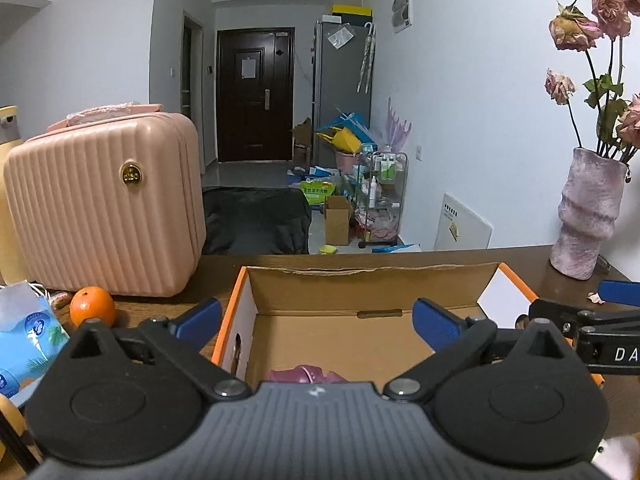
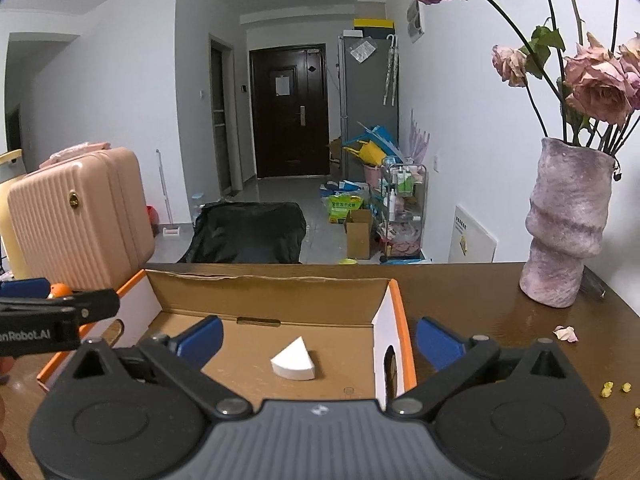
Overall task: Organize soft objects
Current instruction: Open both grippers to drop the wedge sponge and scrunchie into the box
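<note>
Both grippers, left gripper [image 1: 316, 322] and right gripper [image 2: 318, 334], hang released and empty over the cardboard box [image 2: 280, 300]. Inside it lie a white sponge [image 2: 293, 362] and something purple [image 1: 306, 374]; the tissue pack [image 1: 24, 332] seems left on the desk [image 2: 480, 300].

The cardboard box [image 2: 280, 300] is showing a matt brown paper interior with glossy orange edging. Inside it, the white wedge [image 2: 293, 360] is looking like matt foam. Right of the box, the dark wooden table [image 2: 480, 304] is reflecting light glossily, and the vase [image 2: 568, 224] is presenting a rough, mottled finish.
</note>
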A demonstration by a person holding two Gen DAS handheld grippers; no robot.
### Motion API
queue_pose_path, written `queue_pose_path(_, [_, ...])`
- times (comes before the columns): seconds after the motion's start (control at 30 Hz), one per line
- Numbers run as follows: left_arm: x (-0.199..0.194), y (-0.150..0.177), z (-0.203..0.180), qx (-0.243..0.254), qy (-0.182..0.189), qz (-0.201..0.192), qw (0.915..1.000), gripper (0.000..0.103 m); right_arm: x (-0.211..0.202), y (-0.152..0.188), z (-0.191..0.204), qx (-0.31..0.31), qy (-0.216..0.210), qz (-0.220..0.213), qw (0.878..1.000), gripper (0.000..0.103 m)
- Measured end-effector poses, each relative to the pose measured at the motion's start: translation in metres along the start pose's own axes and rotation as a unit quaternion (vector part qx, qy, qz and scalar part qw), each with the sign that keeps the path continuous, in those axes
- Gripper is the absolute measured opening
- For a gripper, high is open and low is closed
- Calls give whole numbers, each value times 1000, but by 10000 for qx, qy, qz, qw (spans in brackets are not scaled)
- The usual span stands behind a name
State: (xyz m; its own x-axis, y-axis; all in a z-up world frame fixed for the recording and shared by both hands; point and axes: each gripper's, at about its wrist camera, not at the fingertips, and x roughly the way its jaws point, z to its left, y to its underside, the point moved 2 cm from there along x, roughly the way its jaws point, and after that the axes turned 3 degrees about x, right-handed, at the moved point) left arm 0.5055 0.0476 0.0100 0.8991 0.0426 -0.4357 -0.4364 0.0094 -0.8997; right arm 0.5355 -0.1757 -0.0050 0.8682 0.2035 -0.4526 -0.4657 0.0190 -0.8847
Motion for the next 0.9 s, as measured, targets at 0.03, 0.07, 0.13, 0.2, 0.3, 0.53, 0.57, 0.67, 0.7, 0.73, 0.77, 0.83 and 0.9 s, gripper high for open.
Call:
queue_pose_path(0.03, [0,0,0,-4,4,22,10000,103,-1,0,1,-7,3,-10,10000,103])
queue_pose_path(0.07, [1,0,0,-4,-2,37,10000,103,-2,0,1,-15,6,-18,10000,103])
queue_pose_path(0.13, [0,0,0,0,-10,55,10000,103,-3,0,2,-44,7,-38,10000,103])
queue_pose_path(0.2, [-1,0,1,-14,-13,54,10000,103,-6,0,4,-73,13,-63,10000,103])
queue_pose_path(0.3, [-6,-1,1,-25,-41,-7,10000,103,-13,0,6,-112,24,-147,9998,103])
queue_pose_path(0.53, [-27,2,1,-50,-49,-162,9998,103,-36,3,10,-184,9,-290,9994,103])
queue_pose_path(0.57, [-31,3,0,-44,-59,-182,9998,103,-40,4,10,-198,9,-306,9993,103])
queue_pose_path(0.67, [-42,6,-1,-37,-51,-231,9997,103,-51,8,12,-227,0,-351,9991,103])
queue_pose_path(0.7, [-45,7,-2,-35,-53,-245,9997,103,-55,9,12,-230,-6,-361,9991,103])
queue_pose_path(0.73, [-48,8,-2,-35,-47,-258,9996,103,-58,11,12,-231,-9,-368,9991,103])
queue_pose_path(0.77, [-52,9,-3,-32,-41,-265,9996,103,-62,13,13,-231,-10,-375,9990,103])
queue_pose_path(0.83, [-59,12,-4,-20,-32,-280,9996,103,-68,16,13,-229,-7,-391,9990,103])
queue_pose_path(0.9, [-65,14,-6,0,-30,-291,9996,103,-75,19,12,-213,-9,-402,9990,103])
